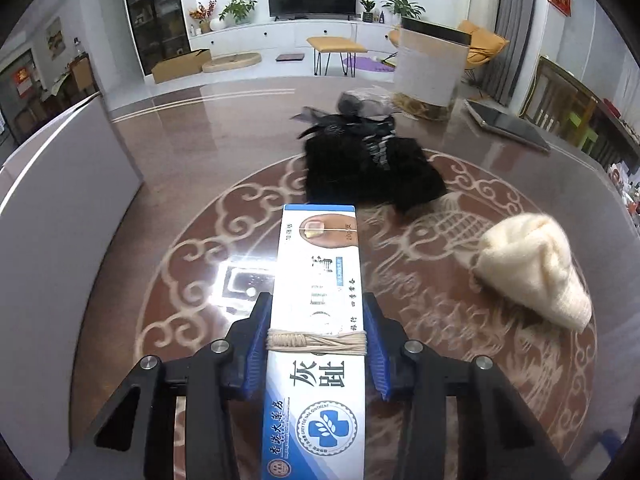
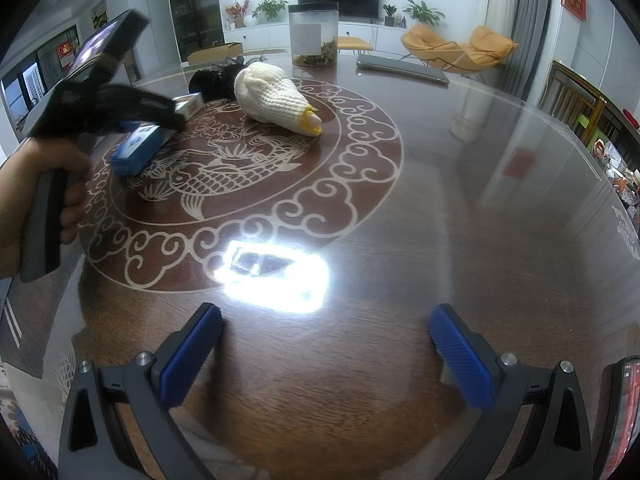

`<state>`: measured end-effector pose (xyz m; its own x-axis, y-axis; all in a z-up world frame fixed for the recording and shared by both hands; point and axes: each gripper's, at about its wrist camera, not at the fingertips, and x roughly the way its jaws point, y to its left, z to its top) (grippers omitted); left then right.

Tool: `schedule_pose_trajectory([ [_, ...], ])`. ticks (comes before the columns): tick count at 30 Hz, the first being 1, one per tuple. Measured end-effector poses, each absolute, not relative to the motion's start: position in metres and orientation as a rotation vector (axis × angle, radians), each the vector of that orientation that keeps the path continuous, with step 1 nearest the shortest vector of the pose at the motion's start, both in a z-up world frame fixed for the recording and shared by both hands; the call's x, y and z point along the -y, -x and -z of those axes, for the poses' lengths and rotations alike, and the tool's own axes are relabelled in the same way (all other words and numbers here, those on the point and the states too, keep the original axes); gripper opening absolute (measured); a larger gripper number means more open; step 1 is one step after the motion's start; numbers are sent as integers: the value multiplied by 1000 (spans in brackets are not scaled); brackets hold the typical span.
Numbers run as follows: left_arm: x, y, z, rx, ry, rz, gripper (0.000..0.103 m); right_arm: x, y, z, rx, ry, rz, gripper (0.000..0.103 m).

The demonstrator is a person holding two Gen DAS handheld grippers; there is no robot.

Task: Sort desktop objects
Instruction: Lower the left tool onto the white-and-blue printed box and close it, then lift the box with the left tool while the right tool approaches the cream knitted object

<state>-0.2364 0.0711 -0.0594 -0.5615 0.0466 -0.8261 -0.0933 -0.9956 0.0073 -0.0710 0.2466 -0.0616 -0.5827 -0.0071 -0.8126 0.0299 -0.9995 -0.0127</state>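
A long white and blue ointment box point(image 1: 320, 264) with a rubber band point(image 1: 316, 340) around it sits between the blue pads of my left gripper point(image 1: 316, 300), which is shut on it. In the right wrist view the same box point(image 2: 140, 148) slants over the table's left side, with a hand point(image 2: 40, 176) on the gripper's handle. A cream knitted glove bundle point(image 1: 532, 268) lies right of the box. A black fluffy item point(image 1: 372, 168) lies beyond it. My right gripper point(image 2: 326, 312) hangs open over bare table near the front edge.
The round brown table point(image 2: 440, 220) has a pale fish pattern and a bright lamp glare. At the back stand a clear jar with a black lid point(image 2: 314, 34) and a flat dark tablet point(image 2: 400, 68). A white panel point(image 1: 60, 220) borders the table's left side.
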Motion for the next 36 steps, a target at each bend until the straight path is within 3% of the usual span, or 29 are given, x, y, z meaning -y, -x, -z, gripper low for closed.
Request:
schedule_pose_trajectory([
  [16, 20, 125, 58, -122, 1390, -2662, 47, -247, 71, 62, -39, -1425, 2776, 103],
  [18, 25, 120, 60, -125, 1389, -2675, 62, -247, 71, 61, -39, -1425, 2776, 103],
  [20, 29, 121, 64, -95, 1397, -2692, 89, -247, 71, 62, -39, -1425, 2776, 103],
  [21, 31, 121, 65, -88, 1387, -2704, 92, -247, 71, 62, -39, -1425, 2776, 103],
  [24, 33, 119, 67, -84, 1380, -2712, 94, -247, 71, 61, -39, -1425, 2776, 103],
  [27, 29, 119, 69, -105, 1395, -2685, 103, -246, 71, 61, -39, -1425, 2776, 103],
  [36, 29, 117, 69, -104, 1390, -2681, 103, -246, 71, 61, -39, -1425, 2776, 103],
])
